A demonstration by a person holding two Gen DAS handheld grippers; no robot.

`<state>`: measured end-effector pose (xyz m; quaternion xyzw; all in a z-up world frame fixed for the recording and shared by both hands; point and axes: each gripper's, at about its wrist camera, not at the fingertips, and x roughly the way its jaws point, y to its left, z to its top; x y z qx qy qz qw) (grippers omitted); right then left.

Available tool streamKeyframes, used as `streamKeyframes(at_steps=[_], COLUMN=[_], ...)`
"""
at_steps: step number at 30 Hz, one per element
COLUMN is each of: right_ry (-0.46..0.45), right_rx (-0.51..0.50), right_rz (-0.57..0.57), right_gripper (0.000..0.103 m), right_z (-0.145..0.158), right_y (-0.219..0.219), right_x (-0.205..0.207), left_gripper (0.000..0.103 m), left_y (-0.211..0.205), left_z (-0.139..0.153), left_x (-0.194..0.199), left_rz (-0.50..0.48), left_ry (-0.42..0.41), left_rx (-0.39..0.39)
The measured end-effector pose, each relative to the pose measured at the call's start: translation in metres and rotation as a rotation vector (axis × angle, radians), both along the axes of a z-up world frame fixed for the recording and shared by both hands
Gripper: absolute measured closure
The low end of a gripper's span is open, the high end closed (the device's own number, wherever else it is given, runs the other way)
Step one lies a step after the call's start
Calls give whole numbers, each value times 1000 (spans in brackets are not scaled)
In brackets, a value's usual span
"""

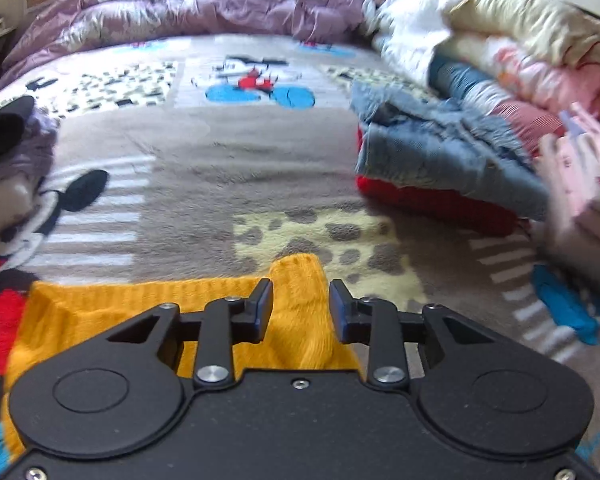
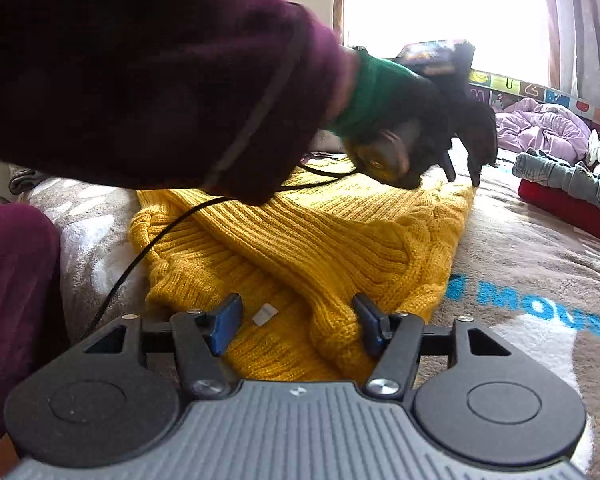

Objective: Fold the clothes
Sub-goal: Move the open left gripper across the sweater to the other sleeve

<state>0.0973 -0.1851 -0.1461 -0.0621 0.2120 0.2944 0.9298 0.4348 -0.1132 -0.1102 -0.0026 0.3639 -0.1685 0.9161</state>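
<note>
A yellow knit sweater lies folded lengthwise on the patterned blanket. My right gripper is open, with its jaws on either side of the sweater's near end, where a white label shows. My left gripper is open over the sweater's far end, with a raised fold of knit between its fingers. In the right wrist view the left gripper hangs over that far end, held by an arm in a maroon sleeve.
A pile of folded clothes, with jeans on a red garment, sits to the right. A purple duvet lies at the back. More clothes are at the left. A black cable crosses the sweater.
</note>
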Motion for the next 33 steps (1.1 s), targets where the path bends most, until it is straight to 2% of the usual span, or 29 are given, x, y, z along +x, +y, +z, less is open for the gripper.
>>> streamKeyframes(at_steps=[4, 8, 11, 15, 18, 22, 24, 28, 30, 33], right_ry=[-10, -17, -21, -29, -39, -52, -57, -72, -86, -113], right_rx=[-4, -10, -17, -30, -43, -47, -26, 2, 7, 3], right_rz=[-9, -24, -34, -46, -55, -63, -66, -66, -61, -41], right_gripper=[41, 41, 40, 38, 36, 36, 36, 36, 36, 37], right_z=[0, 2, 2, 0, -1, 0, 2, 10, 14, 21], right_y=[0, 2, 4, 7, 10, 11, 7, 1, -2, -5], right_x=[-4, -8, -11, -12, -14, -16, -18, -26, -31, -42], left_gripper=[74, 74, 75, 75, 74, 71, 57, 53, 37, 26], left_y=[18, 9, -2, -7, 0, 16, 29, 66, 83, 112], left_z=[9, -3, -18, -35, -31, -17, -9, 5, 9, 15], left_x=[-40, -76, -83, -72, -69, -88, -101, -134, -153, -183], left_rz=[-100, -247, -288, -260, -209, -189, -165, -110, -74, -3], left_ry=[-35, -55, -40, 3, 38, 20, 2, -23, -44, -70], left_rx=[-11, 91, 130, 130, 72, 33, 14, -60, -79, -135])
